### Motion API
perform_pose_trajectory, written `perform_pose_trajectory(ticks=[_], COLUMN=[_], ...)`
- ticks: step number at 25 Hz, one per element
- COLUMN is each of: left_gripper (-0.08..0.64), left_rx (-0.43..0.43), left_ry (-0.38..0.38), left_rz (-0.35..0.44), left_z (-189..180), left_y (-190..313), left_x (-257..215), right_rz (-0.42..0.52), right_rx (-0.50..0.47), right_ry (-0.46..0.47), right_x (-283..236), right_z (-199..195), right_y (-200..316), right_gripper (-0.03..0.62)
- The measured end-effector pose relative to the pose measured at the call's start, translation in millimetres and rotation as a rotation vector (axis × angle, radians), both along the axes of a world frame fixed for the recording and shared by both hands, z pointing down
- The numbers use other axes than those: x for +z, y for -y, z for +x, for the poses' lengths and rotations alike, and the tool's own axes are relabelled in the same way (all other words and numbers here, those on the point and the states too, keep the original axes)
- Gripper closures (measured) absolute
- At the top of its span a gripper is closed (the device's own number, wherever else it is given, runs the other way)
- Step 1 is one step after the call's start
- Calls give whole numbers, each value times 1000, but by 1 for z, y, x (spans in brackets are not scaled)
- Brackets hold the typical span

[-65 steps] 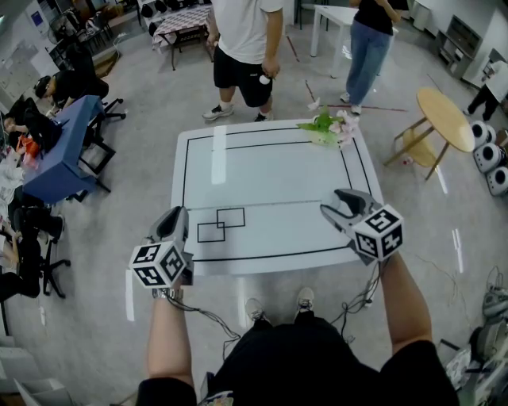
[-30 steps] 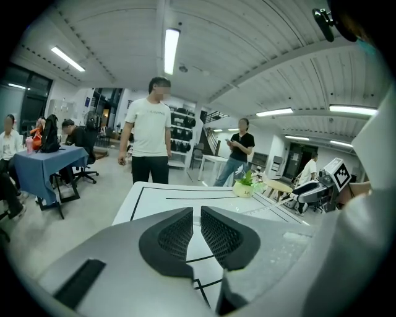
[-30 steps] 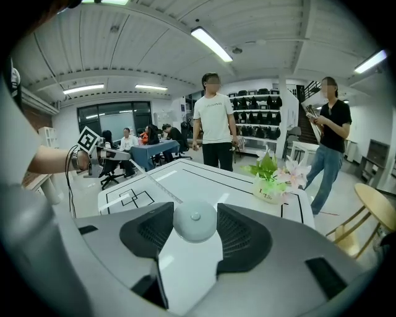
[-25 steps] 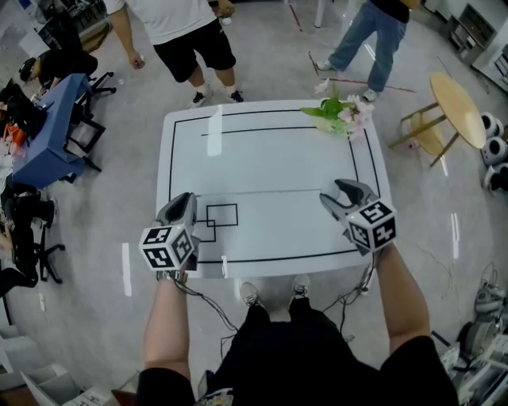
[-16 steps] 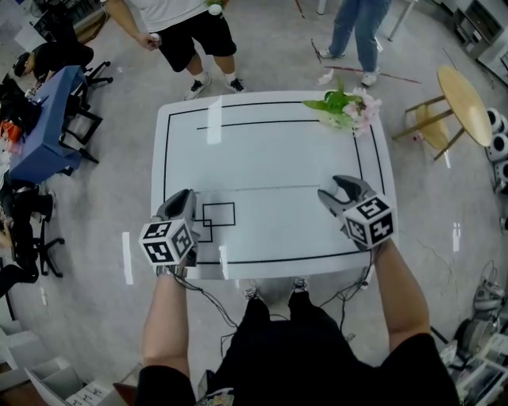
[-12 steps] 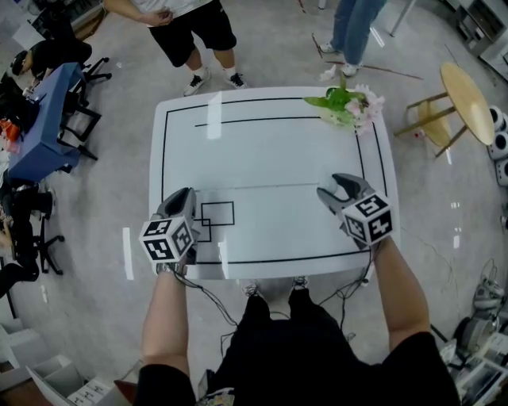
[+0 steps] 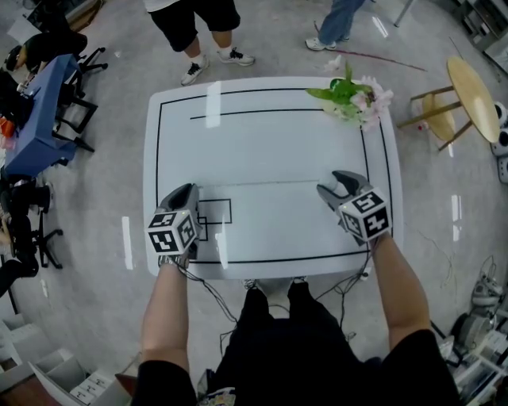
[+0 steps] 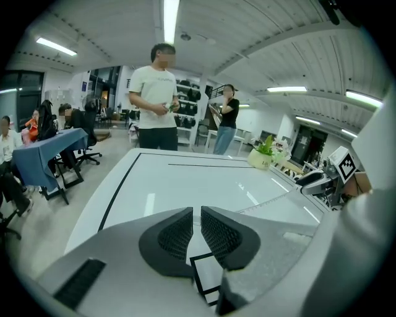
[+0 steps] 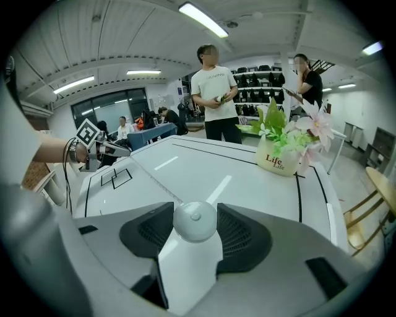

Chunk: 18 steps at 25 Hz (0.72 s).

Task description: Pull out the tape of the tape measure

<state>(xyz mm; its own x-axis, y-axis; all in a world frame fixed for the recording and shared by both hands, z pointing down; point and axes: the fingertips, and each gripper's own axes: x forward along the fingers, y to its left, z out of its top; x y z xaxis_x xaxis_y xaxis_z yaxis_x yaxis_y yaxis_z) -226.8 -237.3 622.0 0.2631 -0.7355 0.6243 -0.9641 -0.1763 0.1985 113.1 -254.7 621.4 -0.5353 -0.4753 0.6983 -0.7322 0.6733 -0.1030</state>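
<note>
**Q:** Where is the tape measure (image 9: 193,226)?

**A:** It sits between the right tongs (image 9: 195,213). They are spread wide and clamped on its white round case, with one ribbed pad against each side. In the head view the tongs cover the case entirely. They stand on the flower pot's (image 7: 353,99) side of the desk (image 7: 270,143), well nearer the person than the pot.

**Q:** And the tape (image 9: 163,186)?

**A:** It is drawn out. In the right gripper view it runs from the case across the desk, away from the flower pot, to the left tongs (image 8: 197,215), and tick marks show along it. In the head view it is only a faint pale line on the white top, hard to tell from the printed lines.

**Q:** What is the state of the left tongs?

**A:** They are almost together, with a thin slit between the pads, and pinched on the tape's end. The tape slips in behind the tip of one pad, so the contact itself is hidden. These tongs are at the near corner farthest from the flower pot. They partly cover two printed rectangles (image 7: 216,212).

**Q:** What is cut off?

**A:** Two bystanders (image 7: 194,12) beyond the flower pot's end of the desk show only as legs and shoes at the top edge of the head view. The person's own hands are hidden behind the marker cubes (image 7: 172,231).
</note>
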Motion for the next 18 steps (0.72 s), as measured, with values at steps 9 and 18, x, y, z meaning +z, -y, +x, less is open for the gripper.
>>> perform_pose_trajectory(ticks=[9, 18], left_gripper=[520, 520], left_rx=[16, 36], left_ry=[44, 93], left_rz=[-49, -86], left_z=[4, 5], left_y=[2, 1], left_x=[25, 39], right_rz=[-26, -39], right_rx=[4, 6], right_ry=[-20, -40], right_x=[20, 31], right_z=[2, 2], right_y=[2, 0], right_gripper=[374, 374])
